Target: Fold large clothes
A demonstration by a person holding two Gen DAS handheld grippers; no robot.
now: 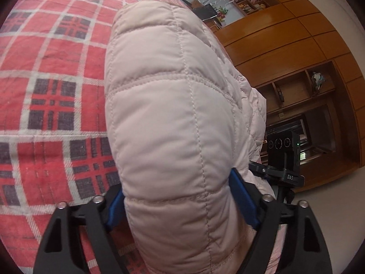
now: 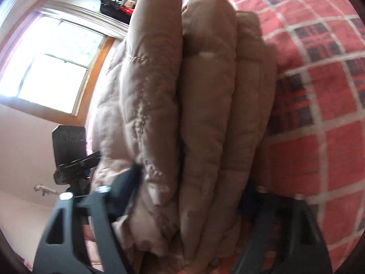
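Presently listed: one pale pink quilted padded jacket (image 1: 178, 118), folded into a thick bundle and held up on edge just above one red, white and dark-blue plaid bed cover (image 1: 52, 73); whether its low edge touches the cover cannot be told.

Grippers, two. Left gripper (image 1: 182, 207): black frame, blue pads, jaws spread fairly wide and clamped on the near end of the jacket. Right gripper (image 2: 189, 205): same make, jaws likewise closed on the stacked layers, roughly three thick folds showing side by side in the right wrist view; that view is blurred.

Background items: one wooden wall unit (image 1: 296, 52) at far right, one bright window (image 2: 54, 68) at far left, one black tripod-mounted camera (image 1: 282, 153).

Risks, as judged: slick puffy fabric may slip from the pads; inner layers may slide out and spring open if either grip loosens; uneven lowering by the two hands could skew the bundle on the cover
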